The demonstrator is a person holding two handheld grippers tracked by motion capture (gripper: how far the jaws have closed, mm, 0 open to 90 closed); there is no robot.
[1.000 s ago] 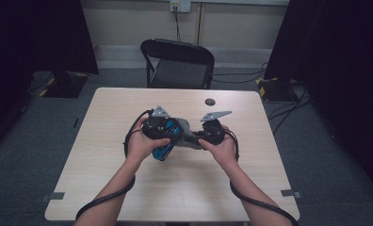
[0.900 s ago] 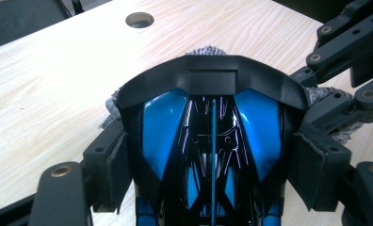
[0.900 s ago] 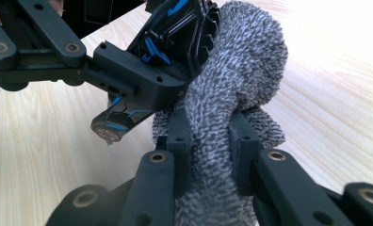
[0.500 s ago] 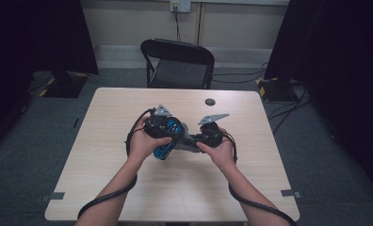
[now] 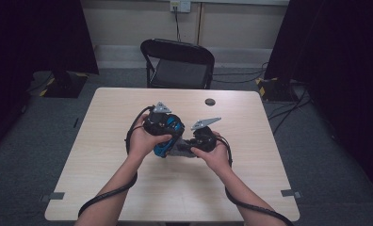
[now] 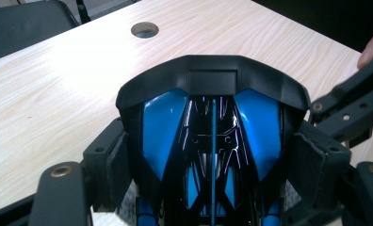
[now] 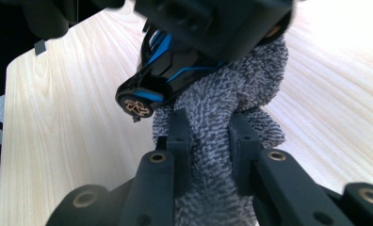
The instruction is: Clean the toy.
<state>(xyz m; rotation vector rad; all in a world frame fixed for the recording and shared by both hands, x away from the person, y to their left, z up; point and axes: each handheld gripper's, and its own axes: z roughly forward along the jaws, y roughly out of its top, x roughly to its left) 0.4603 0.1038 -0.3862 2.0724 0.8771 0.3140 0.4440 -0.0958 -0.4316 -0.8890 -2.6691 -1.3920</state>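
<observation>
Left claw (image 6: pixel 213 188) clamped on blue-black toy car (image 6: pixel 212 141); right claw (image 7: pixel 208 141) pinching grey cloth (image 7: pixel 231 122), now pressed against car's underside. Both lifted slightly higher off surface (image 5: pixel 104 141); wiping underway.

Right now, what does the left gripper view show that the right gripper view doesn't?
Left gripper view: the glossy top of the blue-and-black toy, clamped between the left gripper fingers, with a round hole in the table and a dark chair beyond.

Right gripper view: a grey cloth pinched between the right gripper fingers and pressed against the toy, plus a round gold emblem on the toy's end.

Both: the toy and the pale wooden table.
</observation>
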